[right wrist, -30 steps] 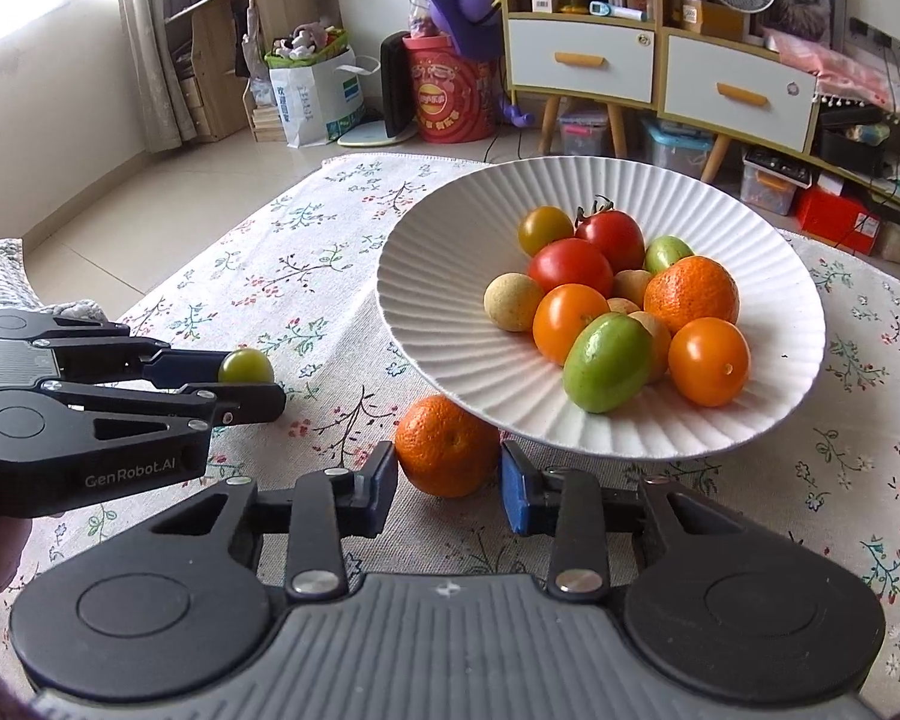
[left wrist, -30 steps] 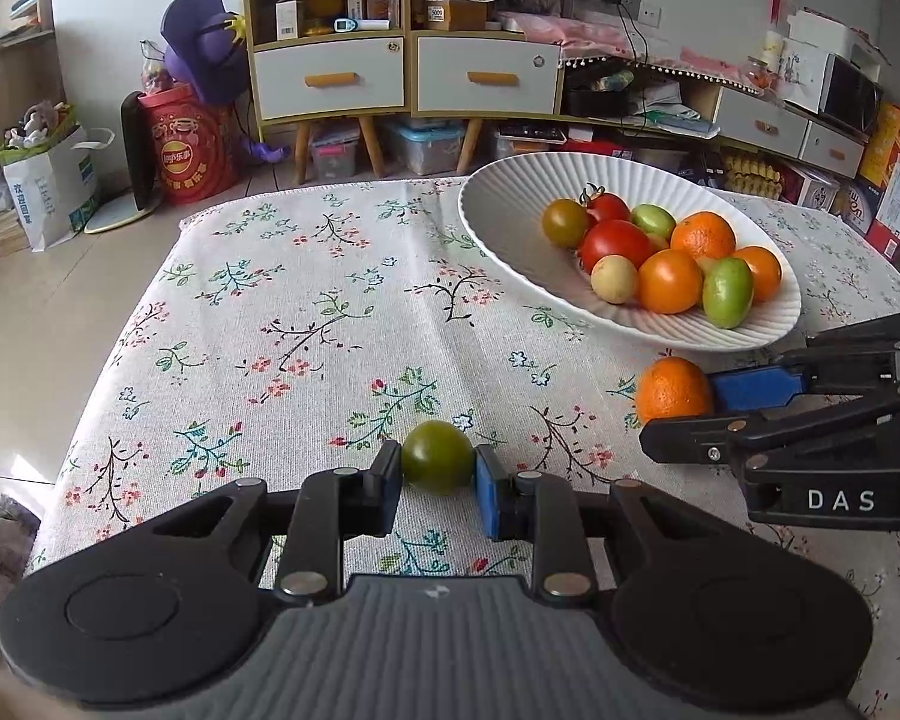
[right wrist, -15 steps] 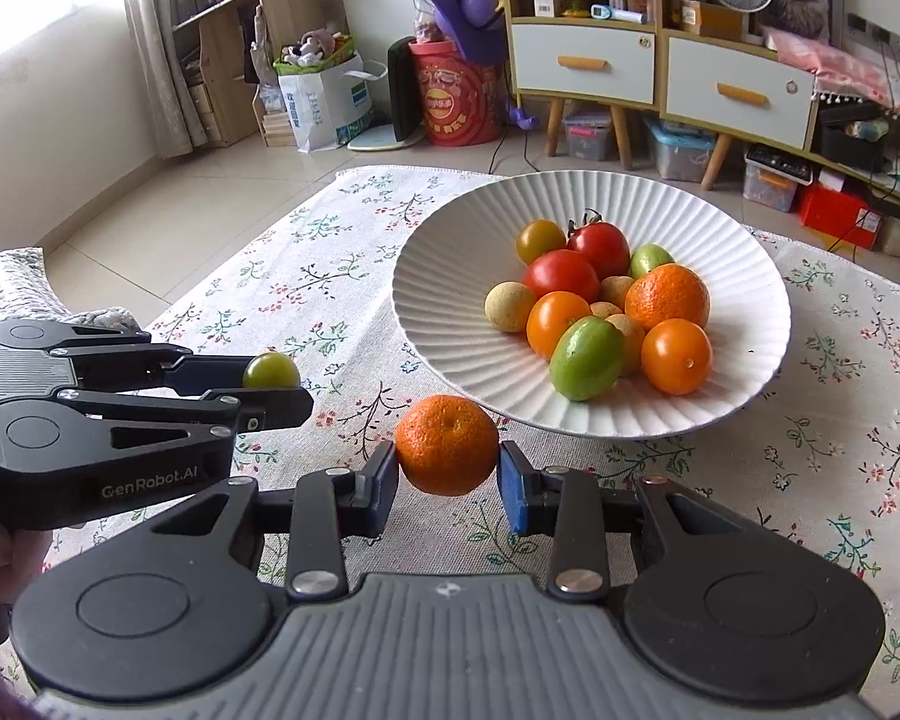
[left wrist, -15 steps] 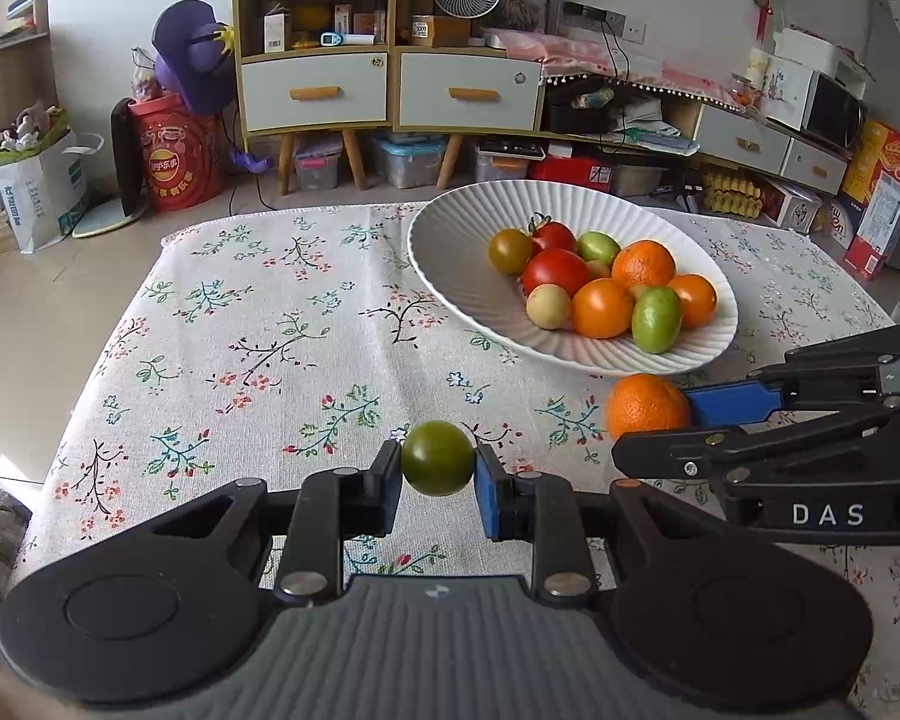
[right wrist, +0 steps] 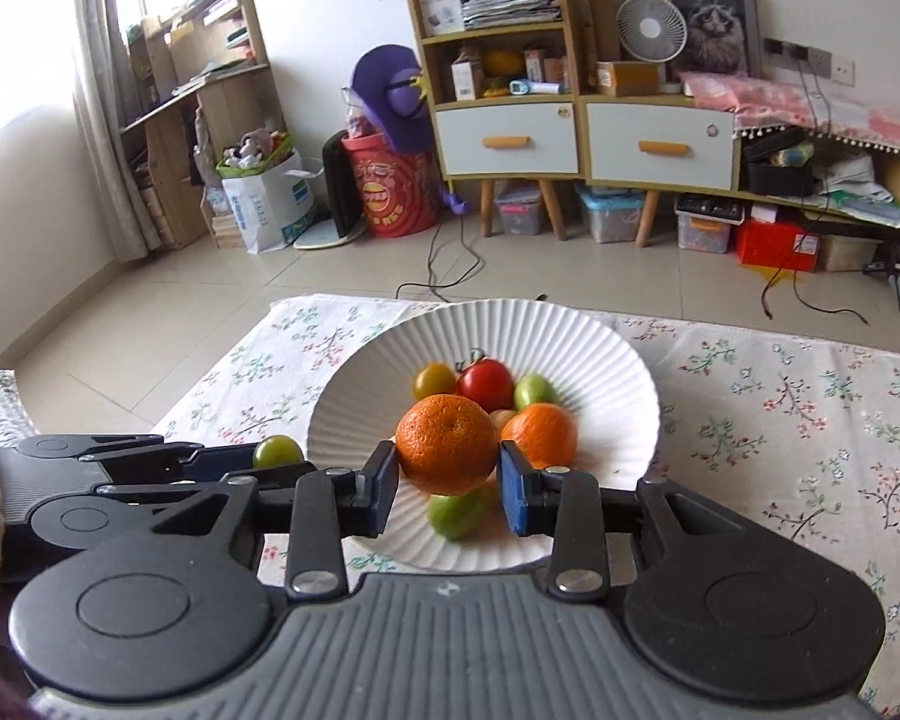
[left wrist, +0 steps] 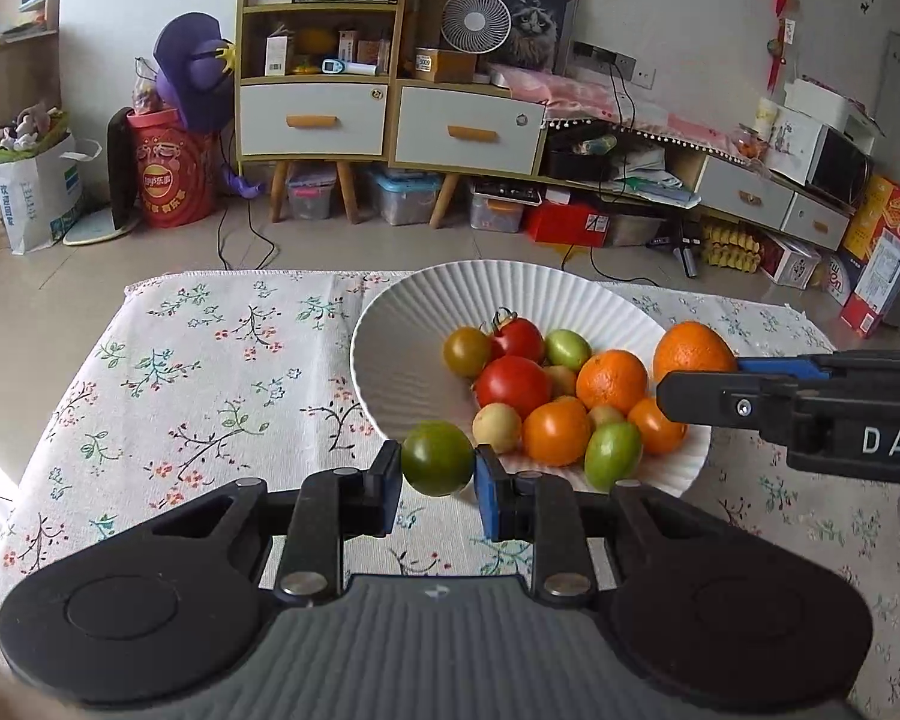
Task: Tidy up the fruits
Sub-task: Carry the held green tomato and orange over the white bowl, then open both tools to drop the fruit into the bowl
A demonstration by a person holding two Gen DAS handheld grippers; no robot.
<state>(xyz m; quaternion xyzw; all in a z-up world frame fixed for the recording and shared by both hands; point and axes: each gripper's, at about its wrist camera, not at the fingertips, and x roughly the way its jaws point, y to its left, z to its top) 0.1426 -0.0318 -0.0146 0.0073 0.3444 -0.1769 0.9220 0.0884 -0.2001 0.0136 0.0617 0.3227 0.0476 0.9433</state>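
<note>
The ribbed plate (left wrist: 402,360) is white and holds red, orange, yellow-green and pale yellow fruits. The tablecloth (left wrist: 210,384) is cream with a pattern of dark twigs, green leaves and small red and blue flowers. The held tomato (left wrist: 437,466) is dark green; the held mandarin (right wrist: 447,444) is orange.

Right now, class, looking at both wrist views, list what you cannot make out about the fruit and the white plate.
- Right wrist view: the held orange and right gripper cover several fruits in the white plate, so no full count.
- Left wrist view: the left gripper with its green tomato hides the plate's near rim.
- Both views: the fruits' undersides and the table's near edge are hidden by the gripper bodies.
</note>
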